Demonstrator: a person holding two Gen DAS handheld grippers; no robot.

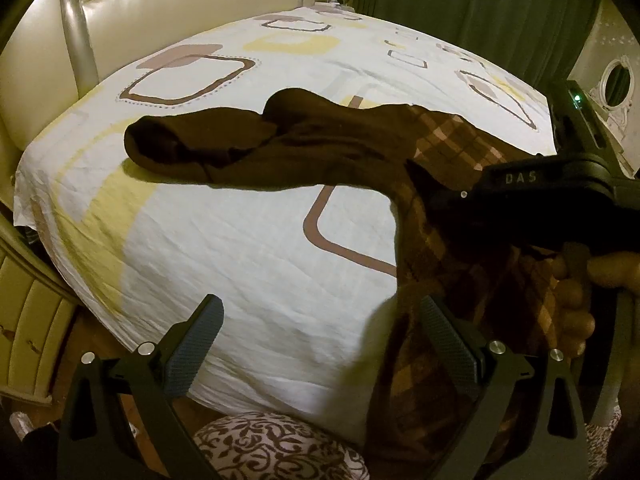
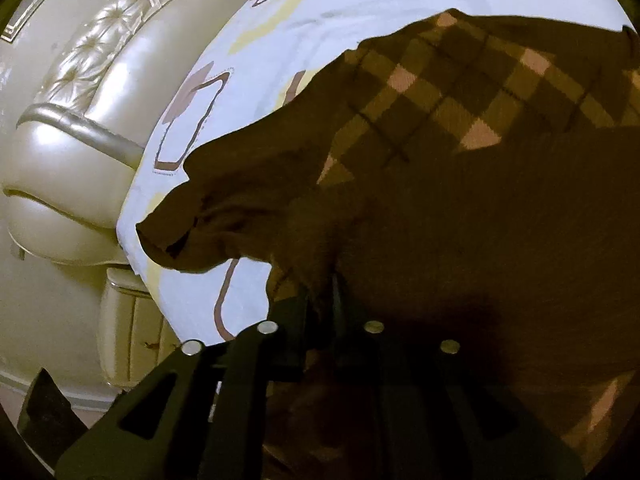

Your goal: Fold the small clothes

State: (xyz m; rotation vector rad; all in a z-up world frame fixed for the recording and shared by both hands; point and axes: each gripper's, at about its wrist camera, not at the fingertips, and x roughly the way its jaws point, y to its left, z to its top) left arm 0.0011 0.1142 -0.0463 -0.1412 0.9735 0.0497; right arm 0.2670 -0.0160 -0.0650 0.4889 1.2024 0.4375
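Brown argyle knitted garment (image 2: 460, 128) fills lower right, my right hand-held gripper (image 2: 320, 300) pinching it; left hand-held gripper (image 1: 320, 344) gapes empty; cloth may slip.

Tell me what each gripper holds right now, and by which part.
The right gripper pinches the brown argyle sock at a dark fold beside its patterned leg. The left gripper is open and holds nothing.

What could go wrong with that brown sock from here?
The brown argyle sock hangs partly off the bed's near edge, so it might slide down if the right gripper, pinching its fabric, lets go. The left gripper stands open and holds nothing, so nothing else steadies it.
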